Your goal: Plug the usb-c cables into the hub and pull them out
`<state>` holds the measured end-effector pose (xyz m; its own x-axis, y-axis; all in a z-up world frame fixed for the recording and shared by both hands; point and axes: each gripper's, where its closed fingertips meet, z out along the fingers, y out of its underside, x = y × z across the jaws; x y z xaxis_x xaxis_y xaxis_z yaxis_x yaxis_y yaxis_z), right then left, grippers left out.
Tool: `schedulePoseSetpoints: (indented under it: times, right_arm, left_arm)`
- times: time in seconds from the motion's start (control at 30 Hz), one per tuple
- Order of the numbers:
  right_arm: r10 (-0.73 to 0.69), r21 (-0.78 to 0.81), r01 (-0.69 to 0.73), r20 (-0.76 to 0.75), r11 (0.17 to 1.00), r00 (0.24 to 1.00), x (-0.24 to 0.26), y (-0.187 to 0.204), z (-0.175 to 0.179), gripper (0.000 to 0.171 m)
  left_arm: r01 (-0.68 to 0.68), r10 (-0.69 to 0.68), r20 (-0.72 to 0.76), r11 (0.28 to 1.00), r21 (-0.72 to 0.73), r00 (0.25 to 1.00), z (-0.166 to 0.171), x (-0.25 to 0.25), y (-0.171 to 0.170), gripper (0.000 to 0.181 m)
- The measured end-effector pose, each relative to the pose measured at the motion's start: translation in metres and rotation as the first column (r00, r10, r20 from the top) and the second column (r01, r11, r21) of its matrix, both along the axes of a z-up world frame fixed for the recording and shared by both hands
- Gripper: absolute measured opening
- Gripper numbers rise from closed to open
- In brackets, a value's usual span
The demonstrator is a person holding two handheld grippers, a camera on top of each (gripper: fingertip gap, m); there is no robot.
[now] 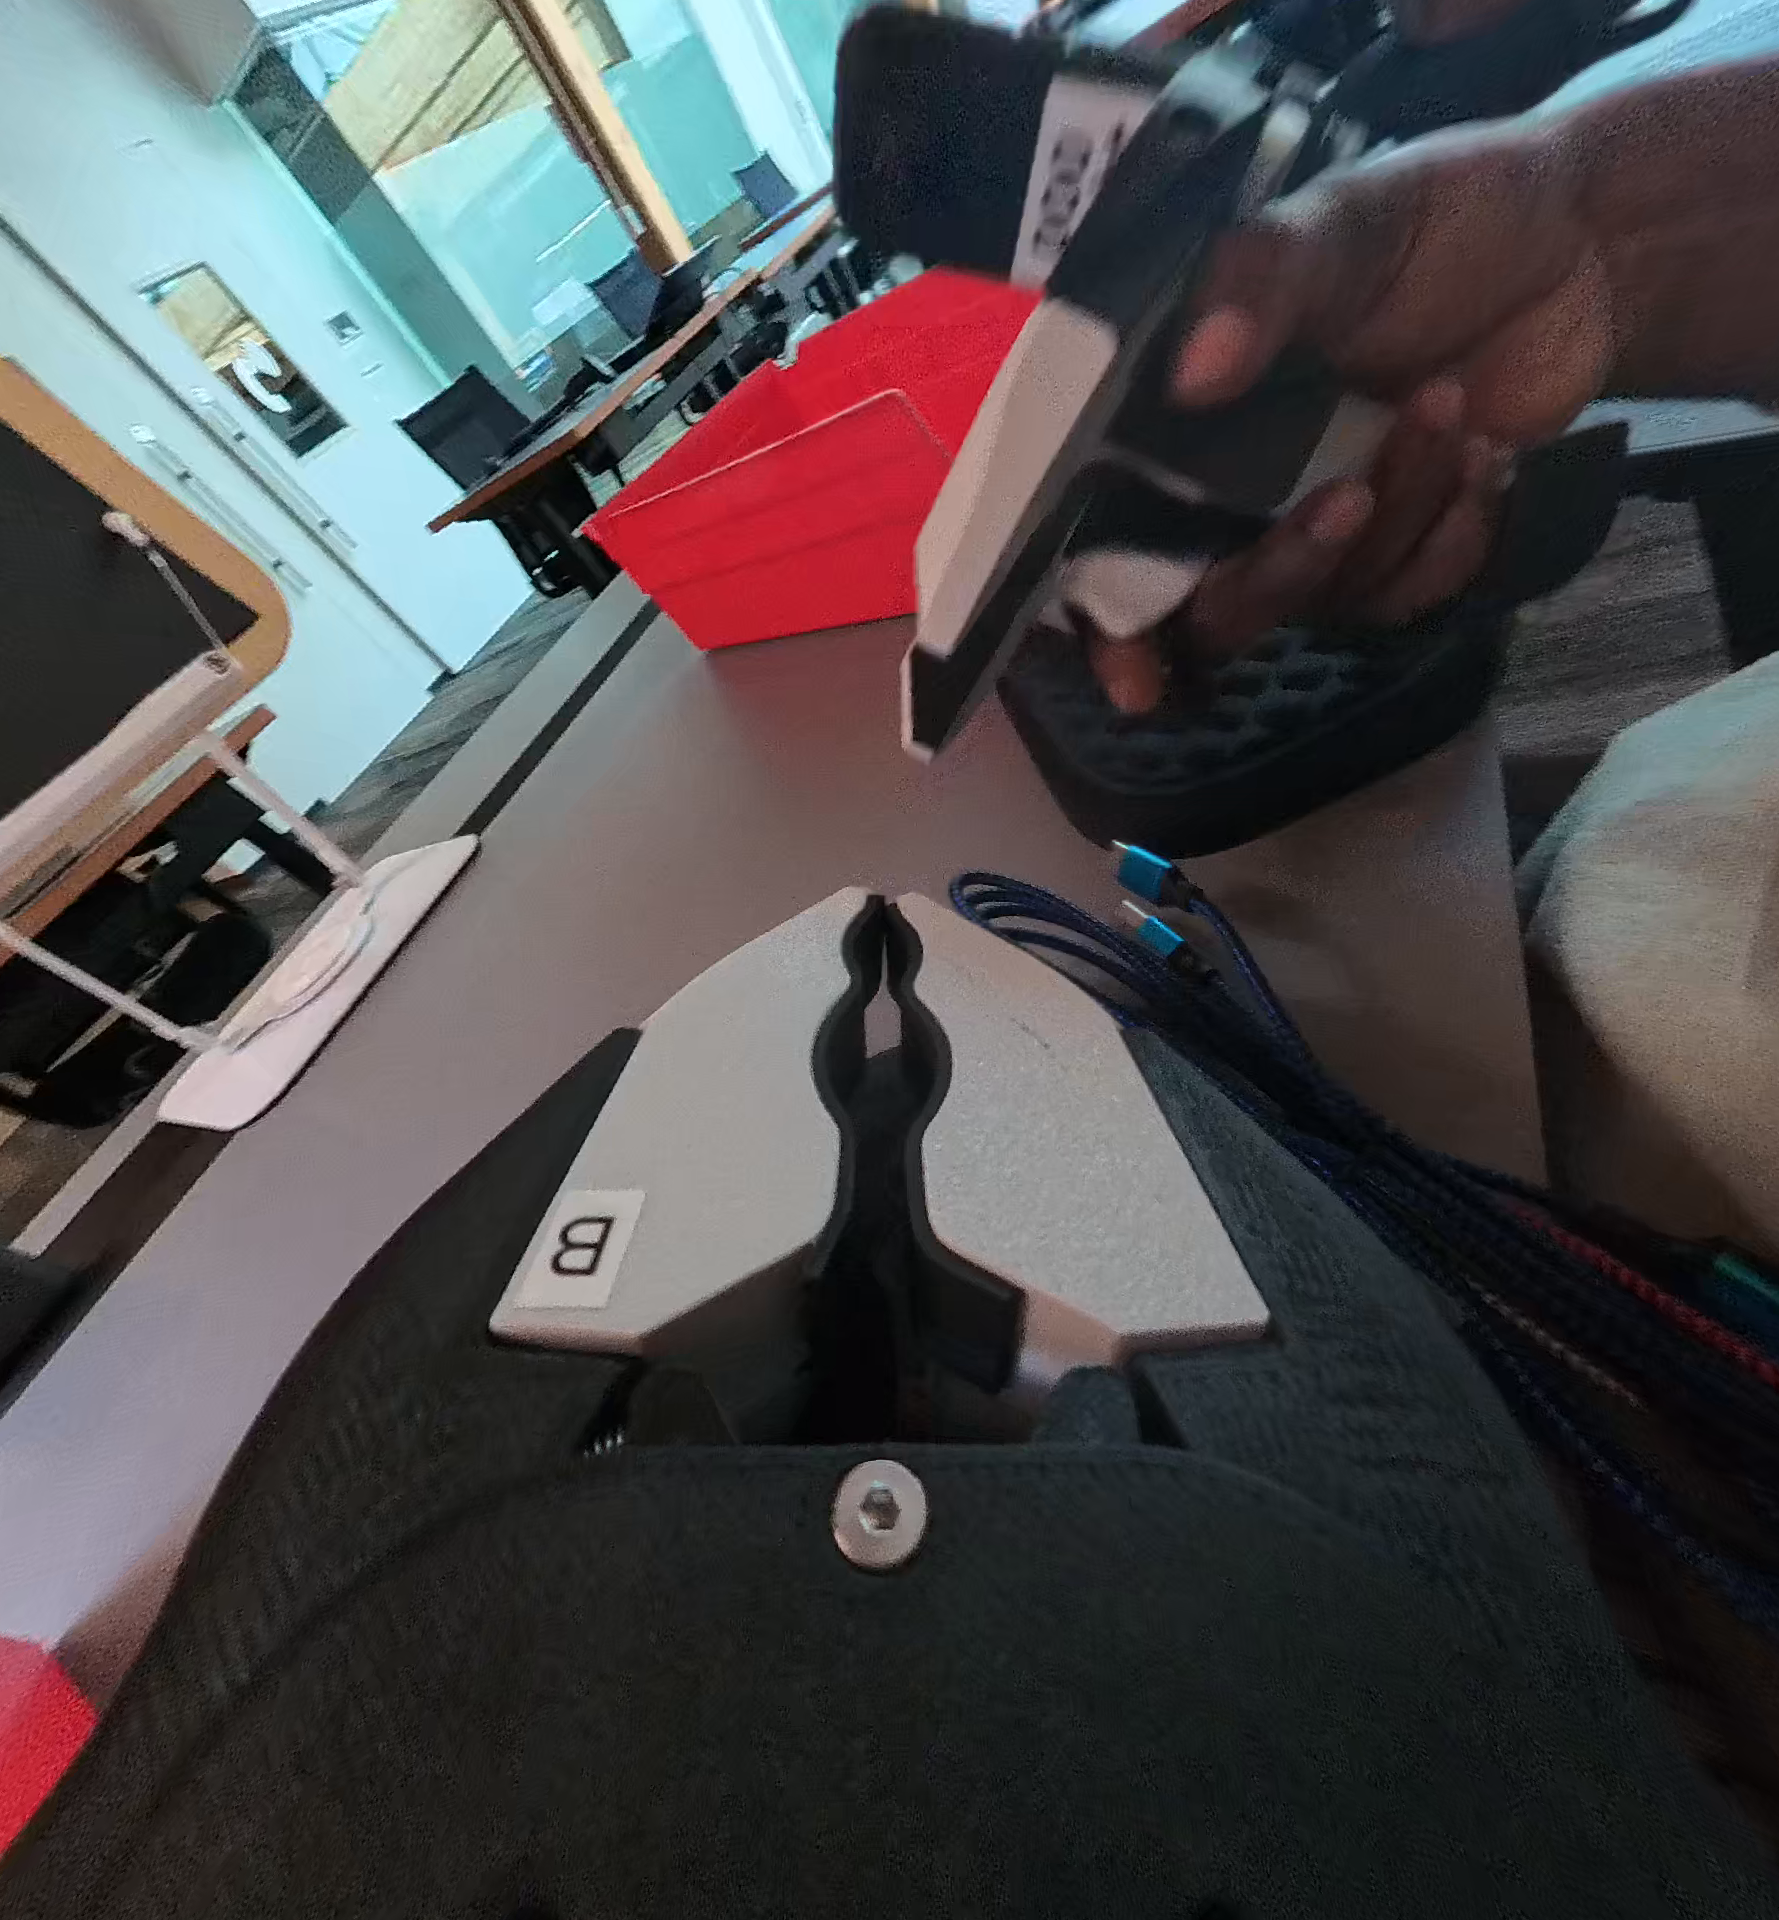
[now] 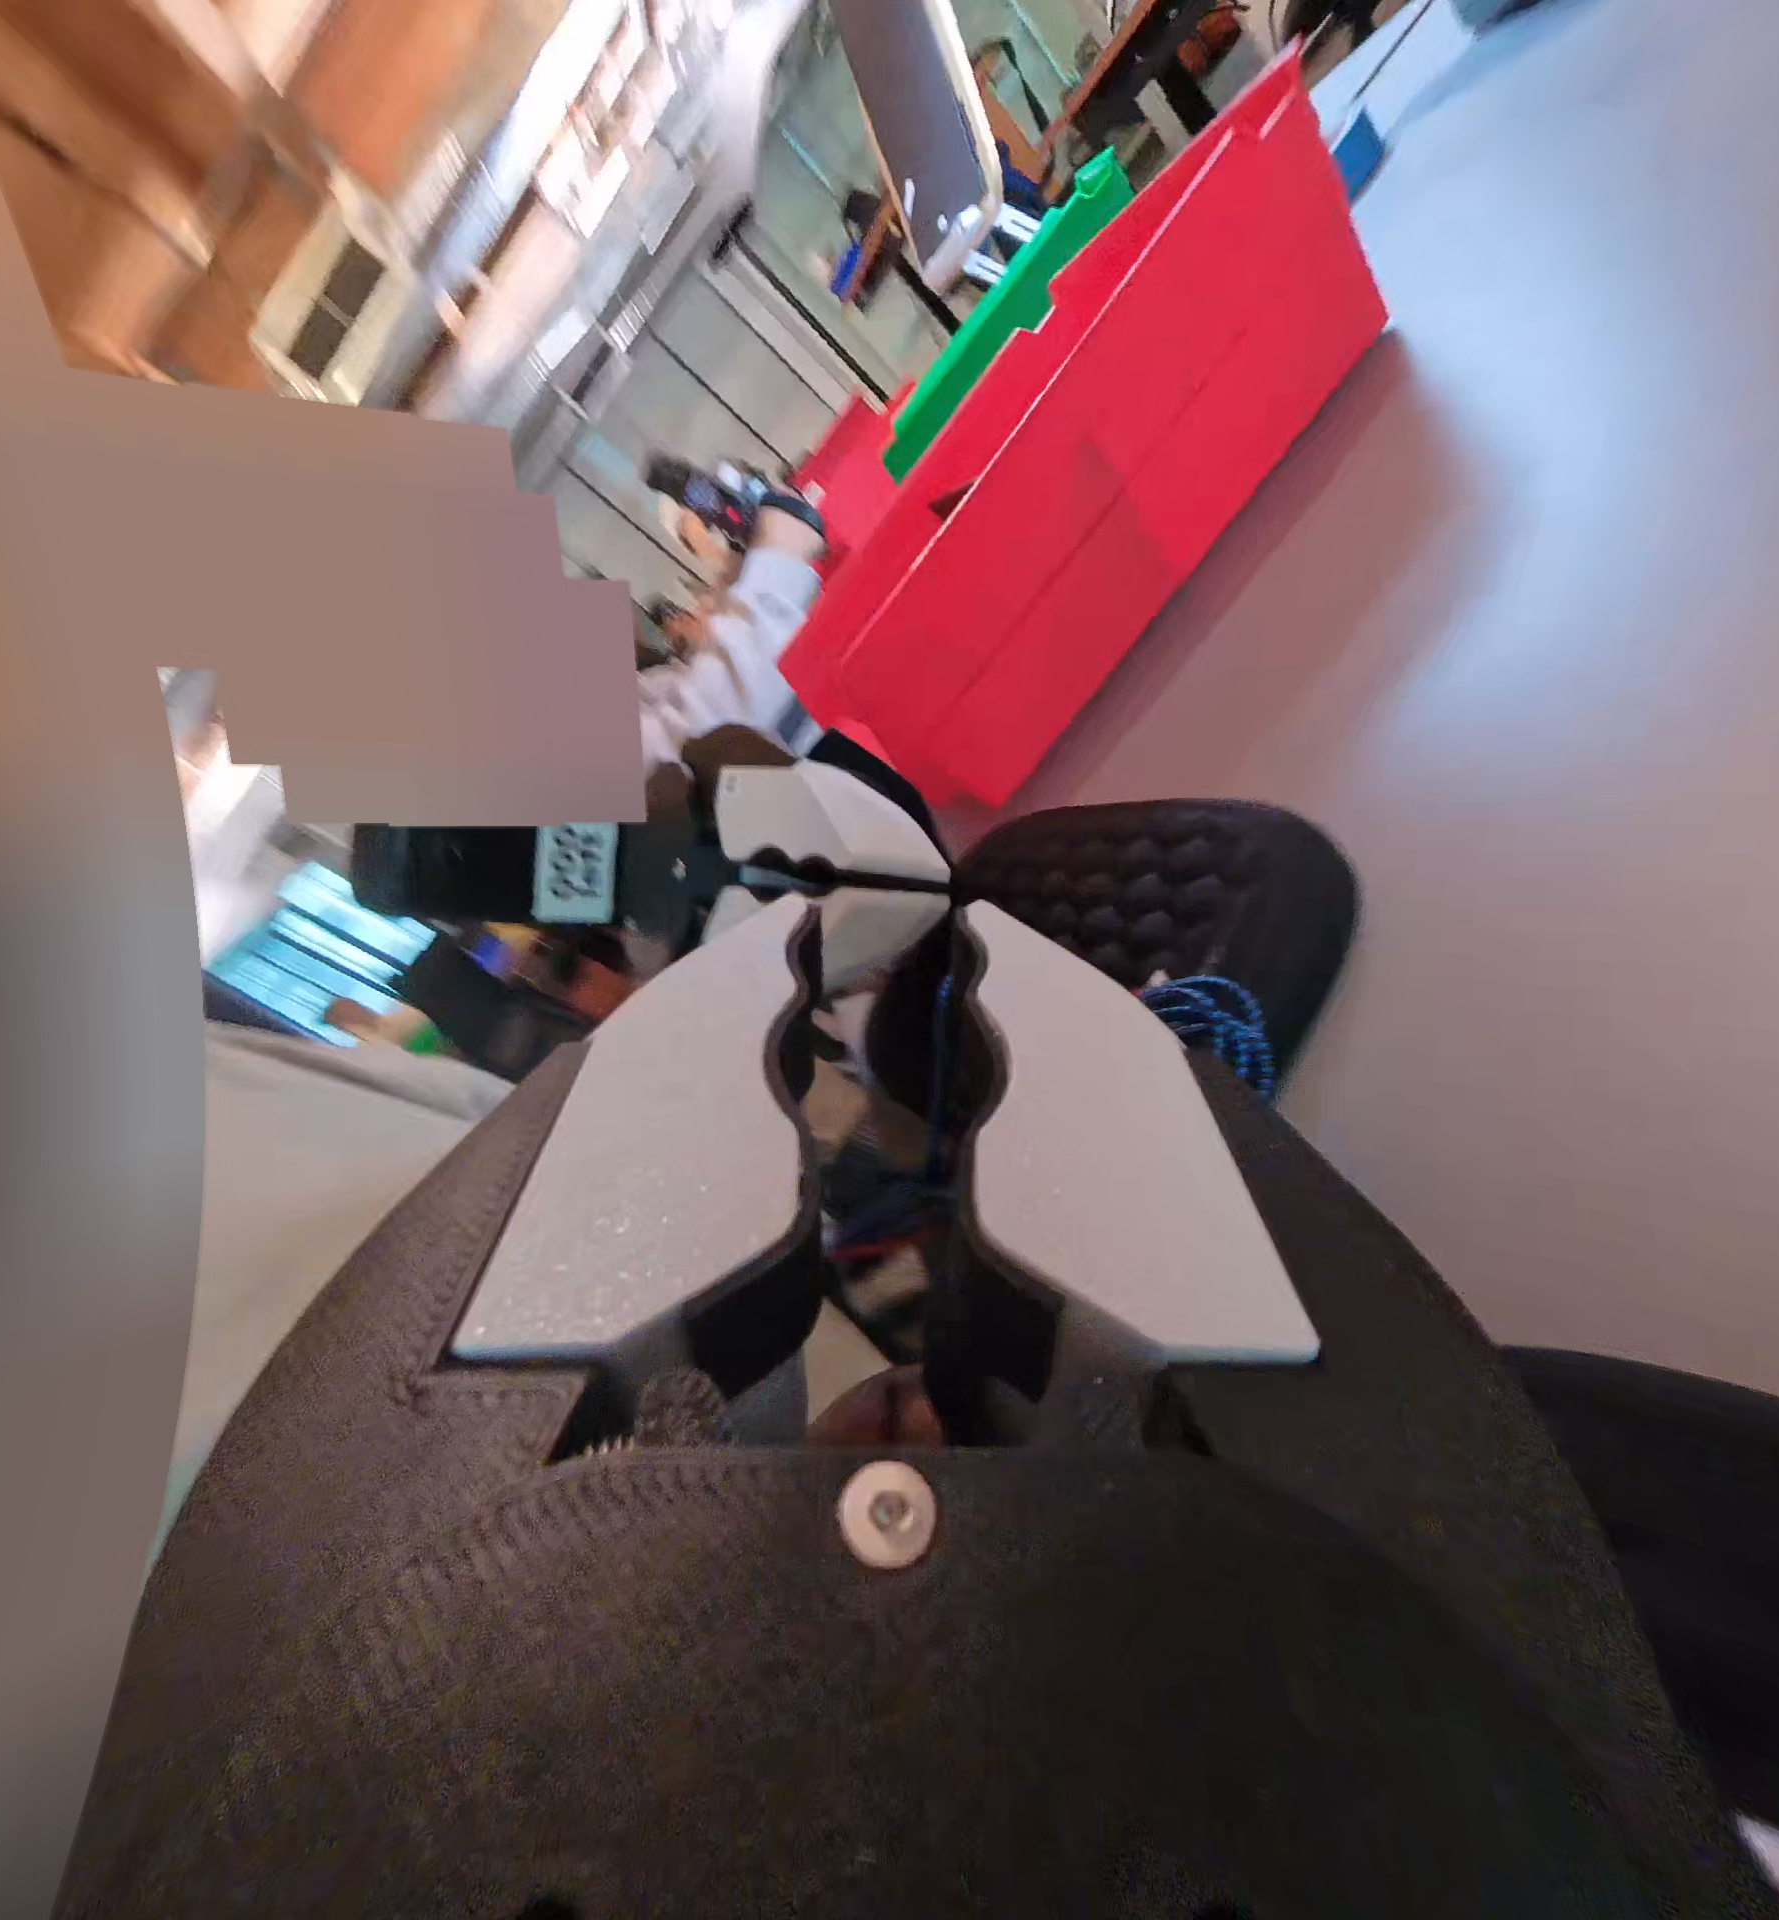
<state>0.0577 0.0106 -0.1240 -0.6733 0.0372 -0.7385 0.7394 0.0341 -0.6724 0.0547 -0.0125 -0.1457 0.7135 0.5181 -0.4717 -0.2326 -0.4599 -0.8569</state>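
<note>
Blue braided cables [image 1: 1269,1029] lie on the dark table [image 1: 604,862], with two light-blue USB-C plugs [image 1: 1147,868] just right of my left gripper's tips. My left gripper [image 1: 880,914] is shut and empty, low over the table. It also shows in the right wrist view [image 2: 843,878]. My right gripper [image 2: 885,925] has its jaws parted with nothing clearly gripped. A hand holds it tilted down over a black honeycomb-patterned object [image 1: 1269,727], which also shows in the right wrist view [image 2: 1176,904] with a blue cable [image 2: 1217,1023] beside it. I cannot make out a hub.
A red bin [image 1: 791,520] stands at the far side of the table. It shows in the right wrist view [image 2: 1072,540] with a green bin [image 2: 1010,301] behind it. A white stand base [image 1: 324,966] sits at the table's left edge. A person's legs [image 1: 1695,935] are at the right.
</note>
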Motion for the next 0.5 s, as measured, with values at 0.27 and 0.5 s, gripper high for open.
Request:
schedulePoseSetpoints:
  times: [0.27, 0.5]
  right_arm:
    - [0.485, 0.525, -0.068, -0.718, 0.848, 0.499, 0.019, 0.044, -0.026, 0.026]
    - [0.626, 0.617, -0.107, -0.768, 0.780, 0.135, 0.010, 0.026, -0.068, 0.024]
  left_arm:
    - [0.045, -0.039, 0.122, 0.998, -0.051, 0.992, 0.005, 0.033, 0.029, 0.013]
    - [0.070, -0.061, 0.169, 0.996, -0.052, 0.984, 0.000, 0.041, 0.035, 0.013]
